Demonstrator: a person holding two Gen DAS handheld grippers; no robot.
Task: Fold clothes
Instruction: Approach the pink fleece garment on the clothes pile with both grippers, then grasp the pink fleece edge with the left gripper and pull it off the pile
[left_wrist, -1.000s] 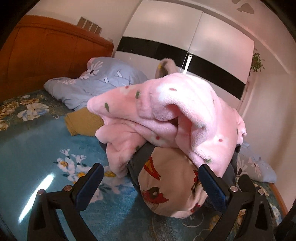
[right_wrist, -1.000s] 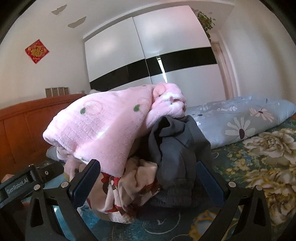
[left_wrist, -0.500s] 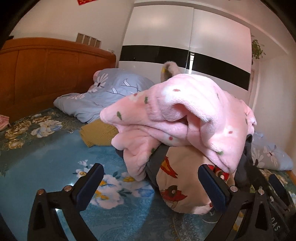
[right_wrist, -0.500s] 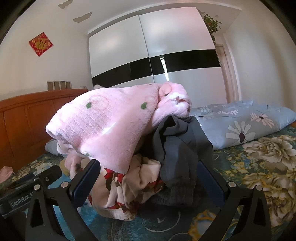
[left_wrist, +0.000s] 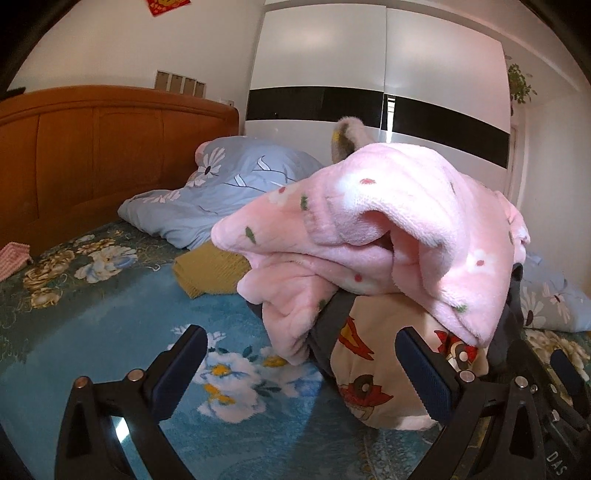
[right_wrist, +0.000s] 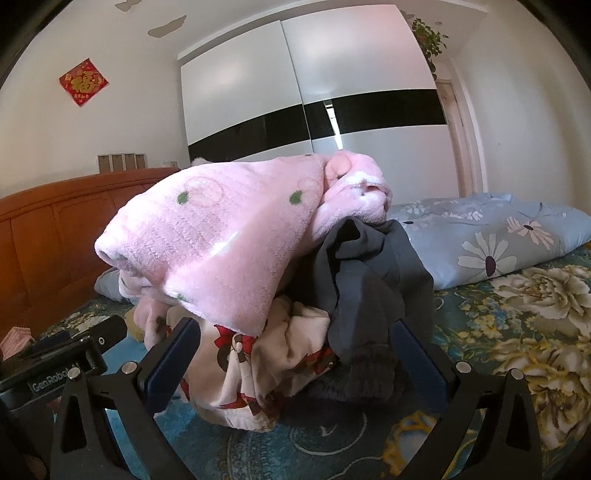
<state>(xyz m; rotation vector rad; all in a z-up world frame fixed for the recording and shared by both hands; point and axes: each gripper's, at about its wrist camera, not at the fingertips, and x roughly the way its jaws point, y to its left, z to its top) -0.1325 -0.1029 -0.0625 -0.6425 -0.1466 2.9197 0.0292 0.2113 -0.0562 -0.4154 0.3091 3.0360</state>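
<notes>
one housing (right_wrist: 55, 382) reads "genrobot"; both tongs gape before clothes pile (right_wrist: 258, 277).

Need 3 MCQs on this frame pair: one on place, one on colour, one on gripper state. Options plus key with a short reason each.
1. Where does the pink fleece garment lie?
A. on top of the clothes pile
B. flat on the bedspread
C. on the headboard

2. What colour is the garment hanging at the pile's right side in the right wrist view?
A. yellow
B. dark grey
C. red

3. How do the two grippers stand?
A. both shut on cloth
B. left shut, right open
C. both open, holding nothing

Key: 1 A, it drapes over the printed cream garment. 2 B, the dark grey garment hangs there. 3 C, the left gripper and right gripper show wide-apart fingers, nothing clamped.
</notes>
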